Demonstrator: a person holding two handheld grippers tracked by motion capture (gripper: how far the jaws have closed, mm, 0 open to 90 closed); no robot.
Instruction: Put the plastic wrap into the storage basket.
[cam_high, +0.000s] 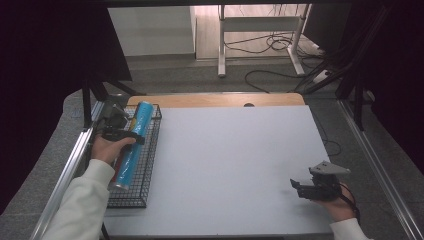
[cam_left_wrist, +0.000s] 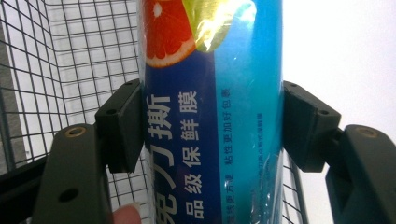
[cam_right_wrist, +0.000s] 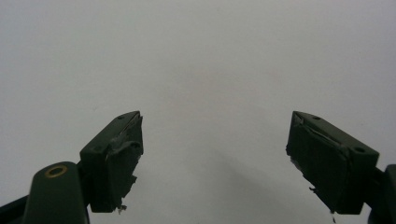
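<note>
A long blue roll of cling film (cam_high: 133, 142) with an orange-slice picture on its label lies lengthwise over the black wire basket (cam_high: 150, 165) at the table's left edge. My left gripper (cam_high: 126, 134) is shut on the roll about midway along it. In the left gripper view both pads press the sides of the roll (cam_left_wrist: 212, 121), and the basket mesh (cam_left_wrist: 79, 60) shows behind. My right gripper (cam_high: 296, 186) rests low at the table's near right, open, with nothing between its jaws (cam_right_wrist: 215, 158).
The white table top (cam_high: 235, 165) spreads between the two hands. A wooden strip (cam_high: 215, 99) runs along its far edge. Metal rails border both sides. Beyond the table stand a desk frame (cam_high: 260, 30) and loose cables on the floor.
</note>
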